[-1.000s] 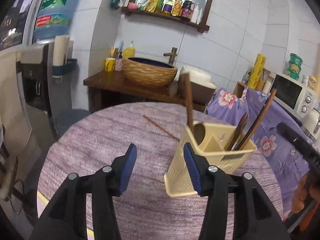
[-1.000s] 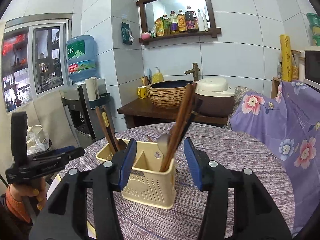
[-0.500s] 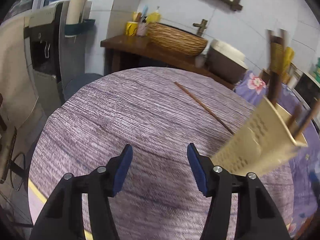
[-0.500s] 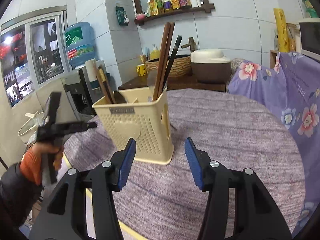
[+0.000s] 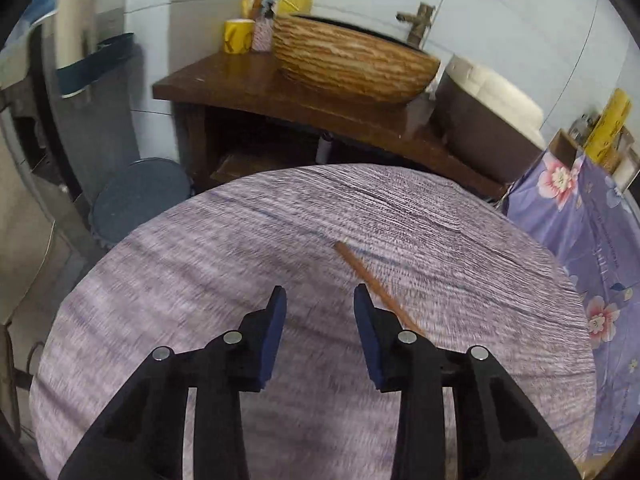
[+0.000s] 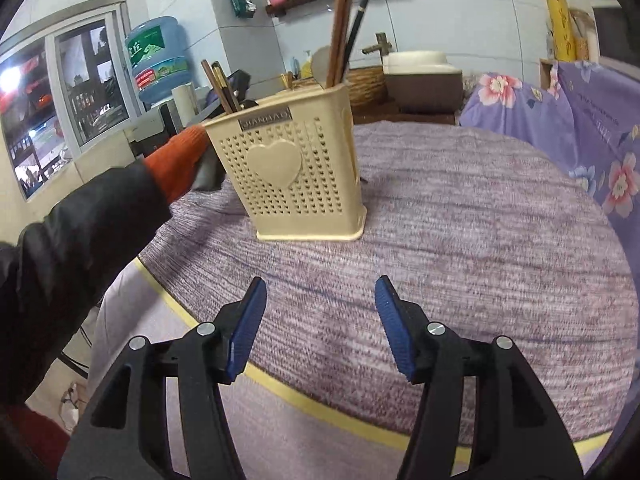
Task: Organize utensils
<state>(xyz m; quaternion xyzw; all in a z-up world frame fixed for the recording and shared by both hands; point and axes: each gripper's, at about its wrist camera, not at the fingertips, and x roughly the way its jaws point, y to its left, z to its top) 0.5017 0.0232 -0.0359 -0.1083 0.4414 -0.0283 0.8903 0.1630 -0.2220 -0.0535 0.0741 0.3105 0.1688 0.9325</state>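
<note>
A single brown chopstick lies on the round purple-grey table. My left gripper is open and empty, low over the table, with the chopstick just outside its right finger. In the right wrist view a cream perforated utensil holder stands on the table, holding brown chopsticks and a dark utensil. My right gripper is open and empty, near the table's front edge, well short of the holder. The left arm in an orange cuff reaches behind the holder.
A wooden counter with a woven basin and a rice cooker stands behind the table. A floral purple cloth covers furniture at right. A round stool sits at left. A water dispenser stands by the window.
My left gripper has swung away from the holder, moved across the table and come down beside the loose chopstick. My right gripper has pulled back from the holder toward the table's front edge.
</note>
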